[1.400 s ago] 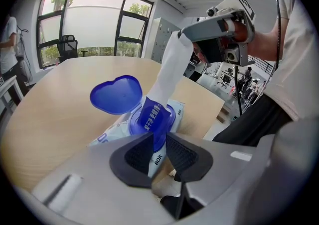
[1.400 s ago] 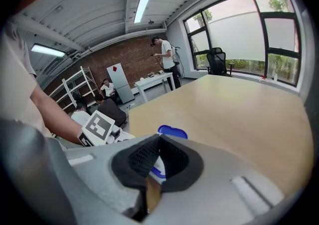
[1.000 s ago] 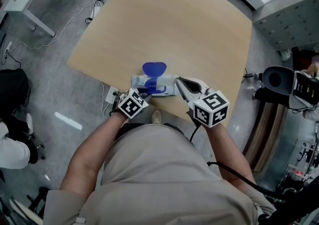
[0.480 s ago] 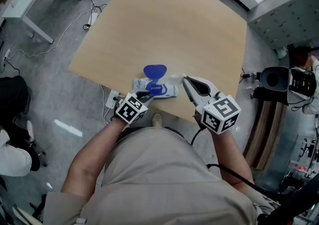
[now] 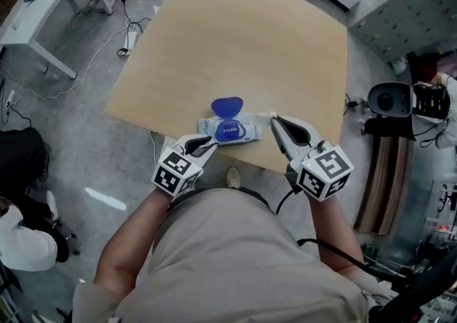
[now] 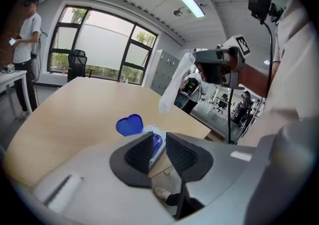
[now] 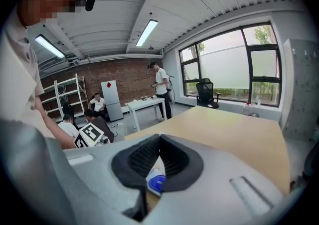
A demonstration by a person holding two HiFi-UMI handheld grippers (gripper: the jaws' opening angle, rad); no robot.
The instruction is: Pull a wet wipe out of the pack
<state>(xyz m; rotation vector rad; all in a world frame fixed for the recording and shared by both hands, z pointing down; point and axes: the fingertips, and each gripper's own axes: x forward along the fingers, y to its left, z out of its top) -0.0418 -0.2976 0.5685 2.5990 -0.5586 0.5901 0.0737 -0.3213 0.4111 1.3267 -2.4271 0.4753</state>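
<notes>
The wet wipe pack (image 5: 228, 131) lies near the front edge of the wooden table (image 5: 243, 36), its blue lid (image 5: 225, 107) flipped open. My right gripper (image 5: 274, 121) is just right of the pack, shut on a white wipe (image 5: 260, 117). In the left gripper view that wipe (image 6: 172, 87) hangs from the right gripper (image 6: 199, 58) above the table. In the right gripper view the jaws (image 7: 159, 142) meet on the wipe (image 7: 157, 163), with the pack (image 7: 155, 182) below. My left gripper (image 5: 206, 143) sits at the table edge, off the pack, open with a narrow empty gap (image 6: 159, 137).
The table's front edge runs just under both grippers, with grey floor and a shoe (image 5: 232, 177) below. A white desk (image 5: 43, 0) stands far left. Cables (image 5: 132, 28) lie on the floor. A black seat (image 5: 389, 103) is at the right. People stand and sit in the background.
My left gripper has drawn back off the pack toward the table edge. The right gripper has moved up and right with the wipe.
</notes>
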